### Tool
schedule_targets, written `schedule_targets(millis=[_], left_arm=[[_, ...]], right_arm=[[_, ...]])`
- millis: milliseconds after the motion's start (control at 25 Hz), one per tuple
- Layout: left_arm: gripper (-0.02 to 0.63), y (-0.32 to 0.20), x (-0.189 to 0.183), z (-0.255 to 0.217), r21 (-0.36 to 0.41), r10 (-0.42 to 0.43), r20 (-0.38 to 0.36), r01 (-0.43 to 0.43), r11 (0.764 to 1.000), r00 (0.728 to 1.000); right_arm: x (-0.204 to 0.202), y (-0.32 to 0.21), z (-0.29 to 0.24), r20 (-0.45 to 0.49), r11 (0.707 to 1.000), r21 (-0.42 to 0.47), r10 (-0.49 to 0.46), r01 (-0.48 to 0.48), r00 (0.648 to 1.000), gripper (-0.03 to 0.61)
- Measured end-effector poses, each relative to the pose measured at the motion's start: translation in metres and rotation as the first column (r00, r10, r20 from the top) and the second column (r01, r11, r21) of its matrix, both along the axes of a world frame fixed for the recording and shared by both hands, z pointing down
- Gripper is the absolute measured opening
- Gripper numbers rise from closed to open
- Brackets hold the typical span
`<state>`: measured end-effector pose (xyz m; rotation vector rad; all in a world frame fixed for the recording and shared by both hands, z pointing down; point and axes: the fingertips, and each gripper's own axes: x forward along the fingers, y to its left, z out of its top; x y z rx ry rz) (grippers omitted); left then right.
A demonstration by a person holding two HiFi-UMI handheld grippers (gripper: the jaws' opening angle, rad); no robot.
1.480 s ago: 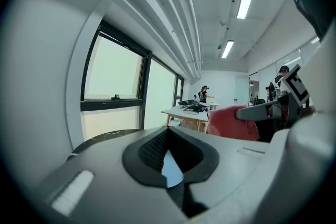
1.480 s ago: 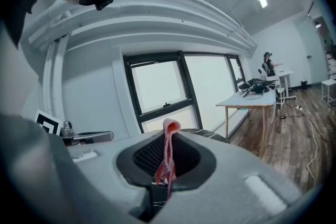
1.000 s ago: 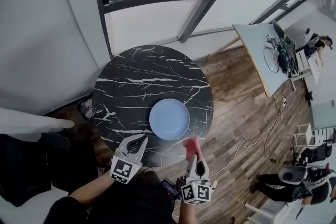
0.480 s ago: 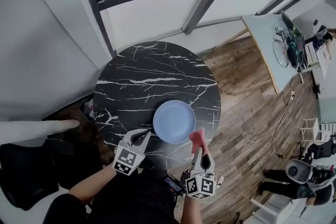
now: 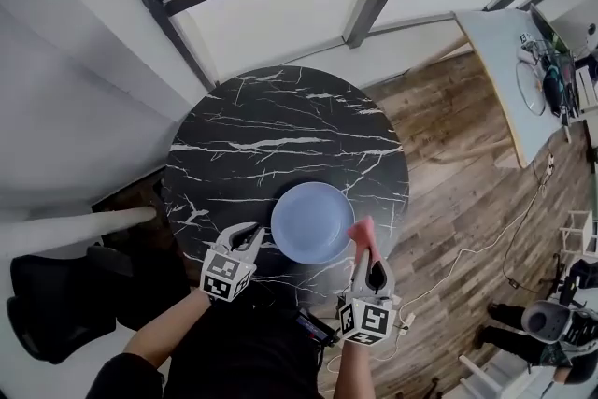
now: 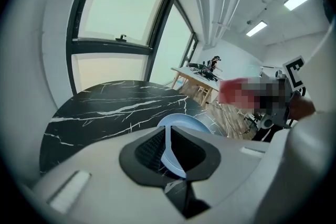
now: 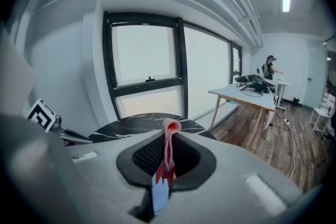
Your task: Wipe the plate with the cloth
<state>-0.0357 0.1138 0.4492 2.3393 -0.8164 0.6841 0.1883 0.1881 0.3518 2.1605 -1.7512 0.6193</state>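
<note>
Head camera: high, looking steeply down; marble table [image 5: 280, 135] fills centre, left gripper [image 5: 250, 234] at 7 o'clock, right gripper [image 5: 366, 246] at 5. Each gripper camera: low, close behind its jaws, facing across the tabletop toward the window [image 6: 113, 23] at 12. All three share table and window.

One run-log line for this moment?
left gripper: jaws just opening, empty, beside plate | right gripper: shut on cloth | plate on table
</note>
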Motion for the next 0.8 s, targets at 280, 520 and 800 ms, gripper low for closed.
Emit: schedule_targets(millis=[280,520,800], left_arm=[[0.119,-0.005,0.012,0.045,-0.095,-0.044,0.020,0.045,0.994,0.999],[0.186,0.012,0.020,0.094,-0.226,-0.045,0.067,0.059,0.972,0.997],[0.212,0.020,0.022,0.133,-0.319,-0.058,0.130,0.097,0.943,0.990]], right_arm=[[-0.009,-0.026,0.038,-0.277,0.956,-0.181,-0.274,0.230,0.921,0.015],[-0.012,-0.028,0.095,-0.277,0.913,-0.297,-0.364,0.281,0.889,0.015],[-0.009,-0.032,0.117,-0.297,0.894,-0.347,-0.390,0.282,0.872,0.015]])
